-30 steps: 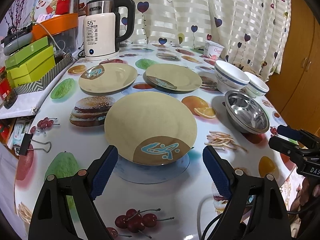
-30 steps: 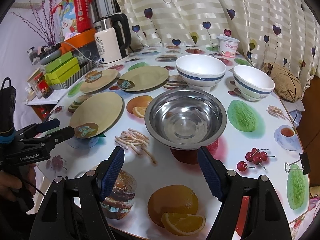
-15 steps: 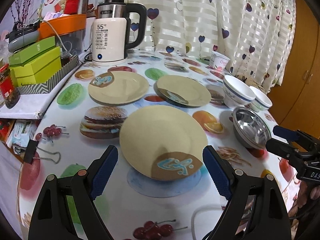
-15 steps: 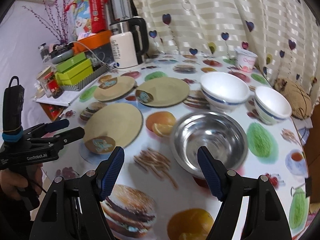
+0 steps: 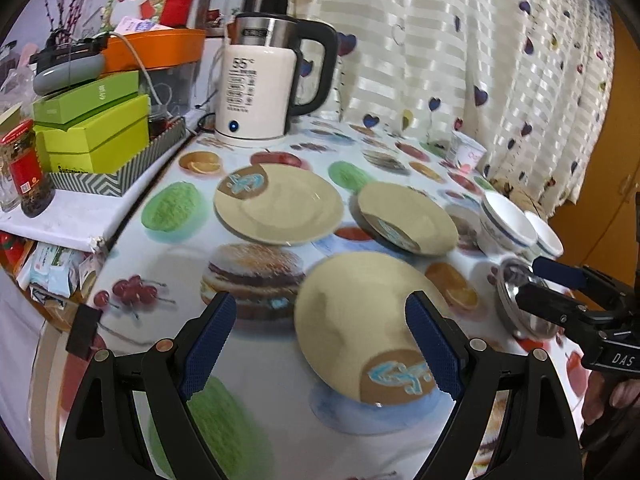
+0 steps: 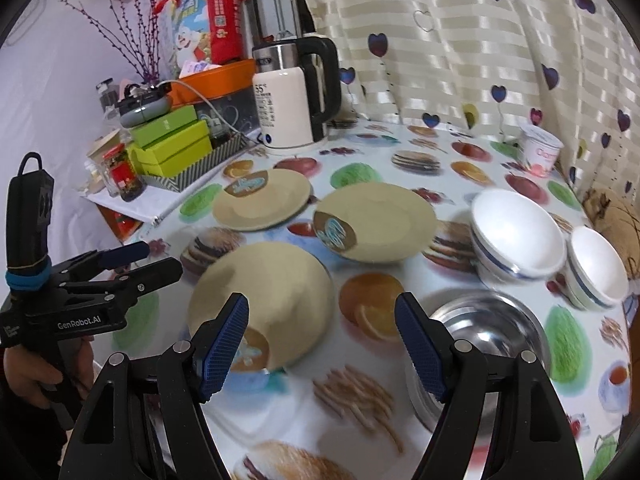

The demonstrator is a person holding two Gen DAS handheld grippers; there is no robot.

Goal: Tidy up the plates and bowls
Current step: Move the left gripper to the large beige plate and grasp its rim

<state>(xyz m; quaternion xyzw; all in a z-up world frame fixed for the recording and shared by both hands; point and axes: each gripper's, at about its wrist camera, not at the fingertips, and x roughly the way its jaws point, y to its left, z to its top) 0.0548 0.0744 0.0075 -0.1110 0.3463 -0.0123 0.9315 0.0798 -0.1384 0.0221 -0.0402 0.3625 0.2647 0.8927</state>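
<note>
You have three beige plates on the table, each with a brown patch bearing a blue mark at its rim: the nearest plate (image 5: 360,320) lies flat in front of your left gripper (image 5: 320,340), a little to its right, with the patch toward you; the left plate (image 5: 280,204) sits further back with its patch on the far left edge, and the right plate (image 5: 406,218) lies just beside it, apart from it. Your left gripper hovers with its blue-padded jaws spread wide and nothing between them. Your right gripper (image 6: 322,344) is likewise spread wide and empty, hanging above the near edge of the nearest plate and the steel bowl (image 6: 486,336). The steel bowl is empty and sits to the right of the nearest plate. Behind it stand two white bowls with a blue band, the larger bowl (image 6: 518,238) and the smaller bowl (image 6: 596,266) side by side, both empty. The table (image 6: 360,420) wears a glossy cloth printed with burgers, fruit and fries. At the back stand a white electric kettle (image 5: 260,92) showing 55 and a yogurt cup (image 6: 542,150), before a striped curtain (image 6: 460,40) with hearts. Green boxes (image 5: 96,132) are stacked in a striped tray on the left.
</note>
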